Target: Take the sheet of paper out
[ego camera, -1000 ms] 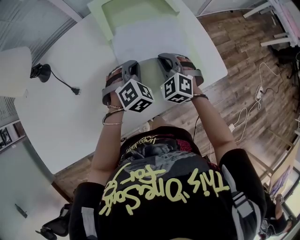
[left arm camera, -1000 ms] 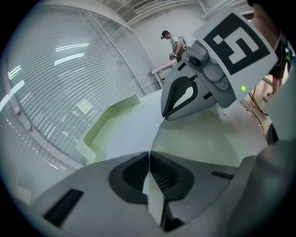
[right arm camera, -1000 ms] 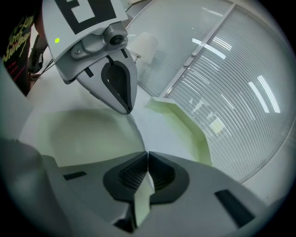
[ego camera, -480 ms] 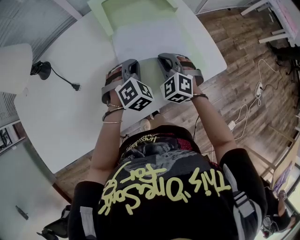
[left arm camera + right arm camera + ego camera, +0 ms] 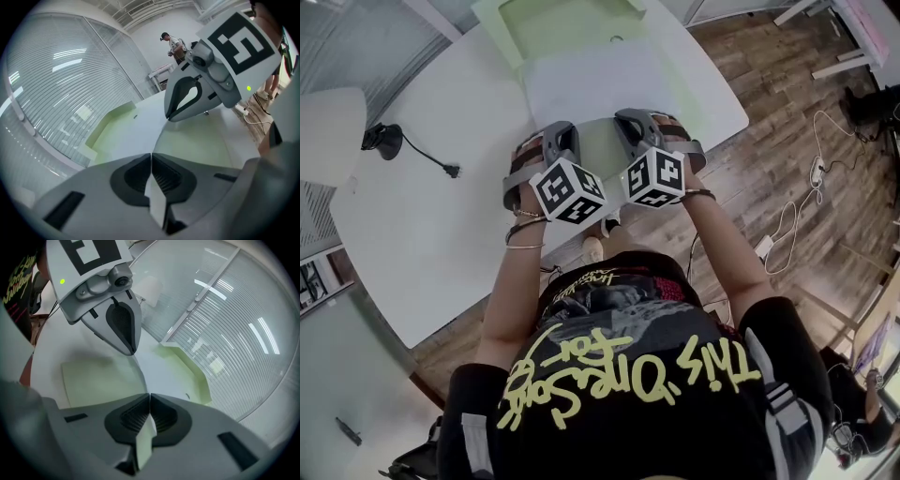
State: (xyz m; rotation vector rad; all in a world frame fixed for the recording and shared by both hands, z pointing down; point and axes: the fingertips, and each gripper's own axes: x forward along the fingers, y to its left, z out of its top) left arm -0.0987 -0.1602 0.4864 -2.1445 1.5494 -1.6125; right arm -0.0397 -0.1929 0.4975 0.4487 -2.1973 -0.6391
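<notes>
A white sheet of paper (image 5: 591, 82) lies over an open pale green folder (image 5: 572, 23) on the white table (image 5: 441, 234). Its near edge curves from one gripper to the other. My left gripper (image 5: 562, 127) is shut on that edge, and a thin white strip shows between its closed jaws (image 5: 151, 157). My right gripper (image 5: 628, 116) is shut on the same edge a little to the right, with a pale strip pinched between its jaws (image 5: 149, 397). A pale green leaf of the folder (image 5: 602, 142) lies flat between the two grippers.
A black plug and cable (image 5: 403, 150) lie on the table to the left. The table's near edge (image 5: 581, 246) runs just under my hands, with wooden floor (image 5: 787, 112) and loose cables to the right. A glass wall (image 5: 51, 79) stands beyond the folder, and a person (image 5: 174, 44) far off.
Both grippers have drawn slightly toward me along the table, still shut on the sheet's edge. The view has shifted a little.
</notes>
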